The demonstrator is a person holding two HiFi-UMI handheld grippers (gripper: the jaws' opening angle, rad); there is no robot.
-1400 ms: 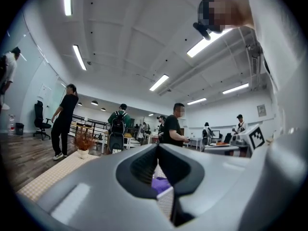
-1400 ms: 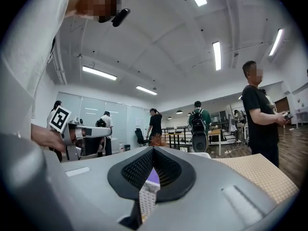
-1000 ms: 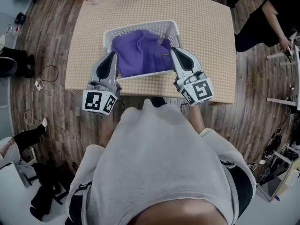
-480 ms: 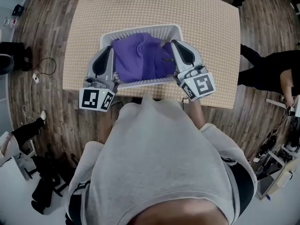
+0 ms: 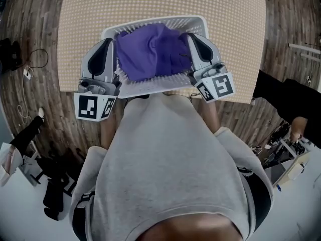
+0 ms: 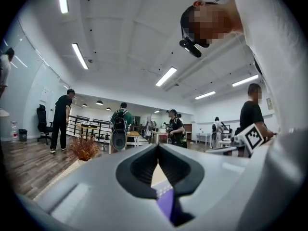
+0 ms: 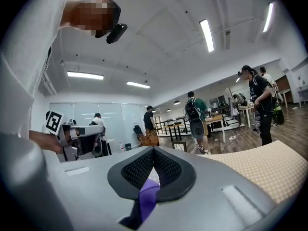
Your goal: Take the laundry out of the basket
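A white lattice basket (image 5: 150, 22) holds a heap of purple laundry (image 5: 150, 51) and stands at the near edge of the beige table (image 5: 85, 14). My left gripper (image 5: 109, 40) lies along the basket's left wall, and my right gripper (image 5: 192, 35) lies along its right wall. Both point away from me and both are shut, fingertips meeting. In the left gripper view the left gripper (image 6: 157, 150) shows a sliver of purple laundry (image 6: 166, 203) through the gap under its tips. The right gripper (image 7: 153, 153) shows purple laundry (image 7: 147, 196) the same way. I cannot tell whether either gripper pinches the basket wall.
The basket's front overhangs the table's near edge, close to my body. A person in black (image 5: 293, 97) stands on the wooden floor at the right. Cables (image 5: 25, 74) lie on the floor at the left. Several people, desks and a dried plant (image 6: 85, 148) fill the room beyond.
The basket and both grippers beside it have come toward me, from the middle of the table to its near edge. Both grippers stay shut.
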